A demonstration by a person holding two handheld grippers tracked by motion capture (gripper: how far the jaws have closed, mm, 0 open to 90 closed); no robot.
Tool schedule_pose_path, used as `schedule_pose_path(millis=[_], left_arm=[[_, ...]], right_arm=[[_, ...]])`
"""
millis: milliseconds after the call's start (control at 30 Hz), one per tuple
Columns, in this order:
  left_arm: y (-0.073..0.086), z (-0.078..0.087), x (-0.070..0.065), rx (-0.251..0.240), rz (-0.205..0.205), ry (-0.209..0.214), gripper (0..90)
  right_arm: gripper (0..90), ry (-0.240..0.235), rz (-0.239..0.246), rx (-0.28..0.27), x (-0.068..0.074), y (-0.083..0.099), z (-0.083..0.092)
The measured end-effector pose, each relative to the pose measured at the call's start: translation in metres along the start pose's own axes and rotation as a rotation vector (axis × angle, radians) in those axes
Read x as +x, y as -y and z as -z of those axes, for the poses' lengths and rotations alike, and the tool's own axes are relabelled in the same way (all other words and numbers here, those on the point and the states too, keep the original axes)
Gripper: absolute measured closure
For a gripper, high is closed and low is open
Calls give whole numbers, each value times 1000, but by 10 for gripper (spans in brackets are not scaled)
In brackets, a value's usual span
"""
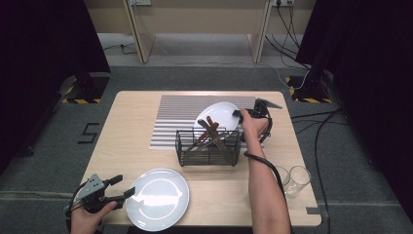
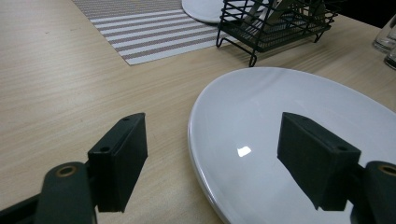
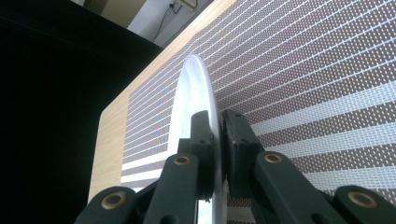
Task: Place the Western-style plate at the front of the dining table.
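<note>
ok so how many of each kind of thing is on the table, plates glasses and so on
plates: 2, near plate and far plate, the far one clamped at its rim by the right hand-held gripper
glasses: 2, and
wire basket: 1, holding cutlery too tangled to count
striped placemat: 1
total: 6

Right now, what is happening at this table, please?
A person works with two hand-held grippers. The right gripper has its fingers closed on the rim of the far white plate over the striped placemat, behind the wire basket of cutlery. The left gripper is open around the edge of the near white plate.
</note>
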State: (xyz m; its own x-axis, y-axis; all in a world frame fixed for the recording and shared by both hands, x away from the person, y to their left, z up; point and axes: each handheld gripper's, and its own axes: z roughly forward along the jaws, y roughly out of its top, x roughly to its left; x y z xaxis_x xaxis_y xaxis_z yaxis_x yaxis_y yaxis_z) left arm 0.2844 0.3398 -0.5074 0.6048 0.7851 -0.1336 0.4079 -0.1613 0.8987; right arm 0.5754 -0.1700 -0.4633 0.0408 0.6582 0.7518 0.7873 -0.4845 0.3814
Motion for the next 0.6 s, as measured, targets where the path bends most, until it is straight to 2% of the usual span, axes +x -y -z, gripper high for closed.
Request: schedule_pose_path(millis=[233,600], left_arm=[[0,0,0,-1,0,0,240],[0,0,0,0,-1,1,240]], right_arm=[[835,-1,-12,1,-3,0,0],[832,-15,-4,-1,0,-3,-3]])
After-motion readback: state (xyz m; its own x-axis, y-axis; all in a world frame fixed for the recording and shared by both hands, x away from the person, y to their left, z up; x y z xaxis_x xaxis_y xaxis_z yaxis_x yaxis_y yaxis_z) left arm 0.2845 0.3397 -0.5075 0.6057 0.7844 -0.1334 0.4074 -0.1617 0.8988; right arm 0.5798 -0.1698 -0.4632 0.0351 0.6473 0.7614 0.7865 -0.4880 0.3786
